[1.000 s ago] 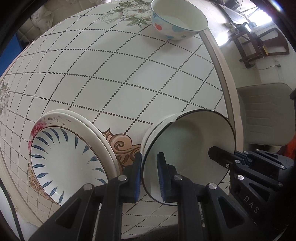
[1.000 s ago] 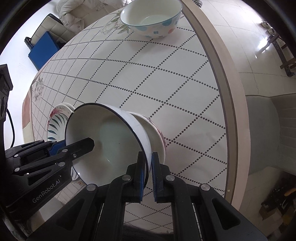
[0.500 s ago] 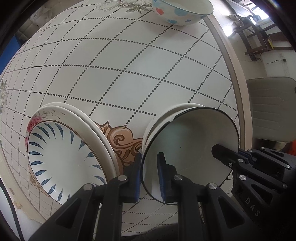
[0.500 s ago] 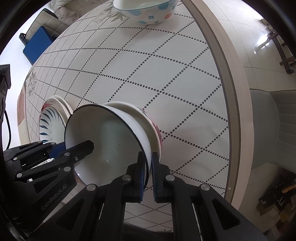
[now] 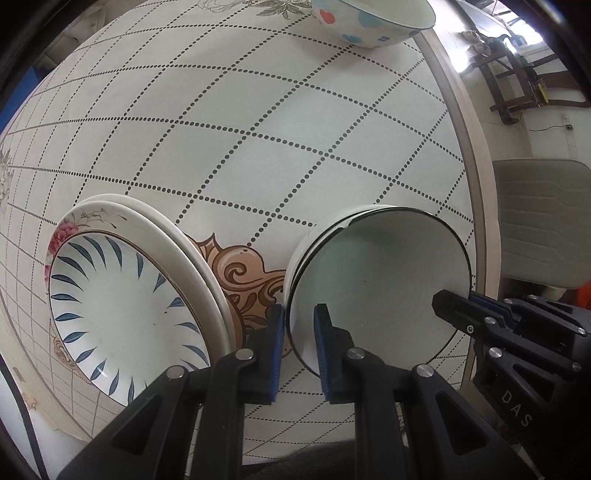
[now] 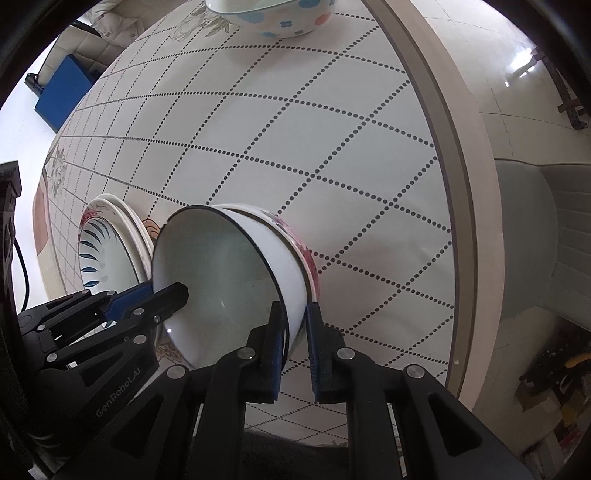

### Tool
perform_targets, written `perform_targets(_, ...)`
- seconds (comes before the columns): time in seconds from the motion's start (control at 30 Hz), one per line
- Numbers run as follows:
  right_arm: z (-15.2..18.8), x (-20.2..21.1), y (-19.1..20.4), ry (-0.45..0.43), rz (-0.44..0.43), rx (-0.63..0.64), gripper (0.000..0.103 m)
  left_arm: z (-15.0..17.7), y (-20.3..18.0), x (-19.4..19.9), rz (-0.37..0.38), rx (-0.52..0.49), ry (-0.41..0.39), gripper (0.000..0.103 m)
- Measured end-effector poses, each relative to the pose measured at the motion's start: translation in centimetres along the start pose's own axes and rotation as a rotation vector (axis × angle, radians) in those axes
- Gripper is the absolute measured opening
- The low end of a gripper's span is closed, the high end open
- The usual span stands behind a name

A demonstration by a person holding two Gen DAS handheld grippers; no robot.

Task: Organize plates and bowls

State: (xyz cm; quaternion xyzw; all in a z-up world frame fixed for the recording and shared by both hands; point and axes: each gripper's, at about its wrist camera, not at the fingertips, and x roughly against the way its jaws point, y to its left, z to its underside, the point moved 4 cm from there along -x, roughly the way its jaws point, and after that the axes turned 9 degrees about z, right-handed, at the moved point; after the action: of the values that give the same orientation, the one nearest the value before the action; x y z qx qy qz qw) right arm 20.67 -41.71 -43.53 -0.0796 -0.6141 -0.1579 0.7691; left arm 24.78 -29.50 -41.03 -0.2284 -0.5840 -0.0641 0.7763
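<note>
- The black-rimmed bowl (image 5: 376, 291) sits nested in a flower-patterned bowl (image 6: 306, 254) on the counter (image 5: 258, 147); both pairs of fingers straddle its rim from opposite sides.
- The left fingers (image 5: 298, 345) bracket the near-left rim, one pad inside and one outside, with a visible gap on the inner side. They look slackened, or at most lightly touching.
- The right fingers (image 6: 295, 341) bracket the rim wall at the bowl's other side, pads close on each face; I cannot tell whether they still press or have just let go.
- My reading is that the step in hand is seating this bowl in the one beneath and letting go. To do it well, spread both pairs fully before withdrawing, and pull straight back along the fingers so neither pad drags the rim and tips the stack.
- Draw the left pair away carefully: the stacked plates (image 5: 122, 310) lie just outside its outer finger.
- The left view shows the plate stack's blue-leaf pattern plainly, and the lower bowl only as a thin white edge beyond the rim.
- The right view alone shows the lower bowl's pink floral wall and how deeply the upper bowl sits in it.
- A dotted bowl (image 6: 277, 14) stands well ahead of both pairs, untouched.
</note>
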Motion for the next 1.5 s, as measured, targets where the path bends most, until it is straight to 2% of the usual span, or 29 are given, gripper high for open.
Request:
perform_targets(0.07, 0.2, 0.0, 0.1, -0.012, 0.028, 0.023, 0.008, 0.1, 0.0, 0.2, 0.002, -0.002, -0.008, 0.014)
perform_targets(0.43, 0.8, -0.3, -0.6, -0.015, 0.007, -0.016, 0.007, 1.0, -0.2, 0.9, -0.024, -0.004, -0.029, 0.014)
perform_targets(0.63, 0.6, -0.2, -0.7, -0.007, 0.003, -0.01, 0.007, 1.1, 0.0, 1.3, 0.004, 0.025, -0.027, 0.014)
perform_targets(0.83, 0.5, 0.4, -1.1, -0.004, -0.04, -0.007, 0.008, 1.0, 0.9, 5.3, 0.07, 0.092, -0.135, 0.017)
perform_targets(0.9, 0.2, 1.2, -1.5, -0.023, -0.063, -0.016, 0.009, 0.1, 1.2, 6.9, 0.086, 0.114, -0.187, 0.028)
perform_targets(0.97, -0.4, 2.2, -2.1, -0.052, -0.068, -0.027, 0.017, -1.5, 1.3, 8.2, 0.108, 0.118, -0.225, 0.029)
perform_targets(1.0, -0.9, 2.8, -2.4, -0.071, -0.076, -0.037, 0.03, -2.6, 1.3, 8.6, 0.11, 0.122, -0.234, 0.03)
perform_targets(1.03, -1.5, 3.5, -2.7, -0.094, -0.094, -0.05, 0.053, -3.6, 1.3, 8.9, 0.118, 0.128, -0.236, 0.03)
perform_targets(1.1, -3.0, 4.8, -3.3, -0.137, -0.14, -0.072, 0.08, -5.9, 1.2, 9.5, 0.147, 0.148, -0.24, 0.03)
perform_targets(1.23, -6.7, 7.1, -4.3, -0.191, -0.192, -0.112, 0.082, -10.9, 0.5, 11.4, 0.167, 0.143, -0.293, 0.03)
perform_targets(1.33, -9.9, 8.6, -5.1, -0.246, -0.192, -0.145, 0.082, -14.6, -0.4, 12.1, 0.16, 0.123, -0.316, 0.03)
perform_targets(1.5, -16.1, 10.0, -5.7, -0.31, -0.178, -0.151, 0.082, -19.8, -0.7, 10.5, 0.117, 0.101, -0.276, 0.029)
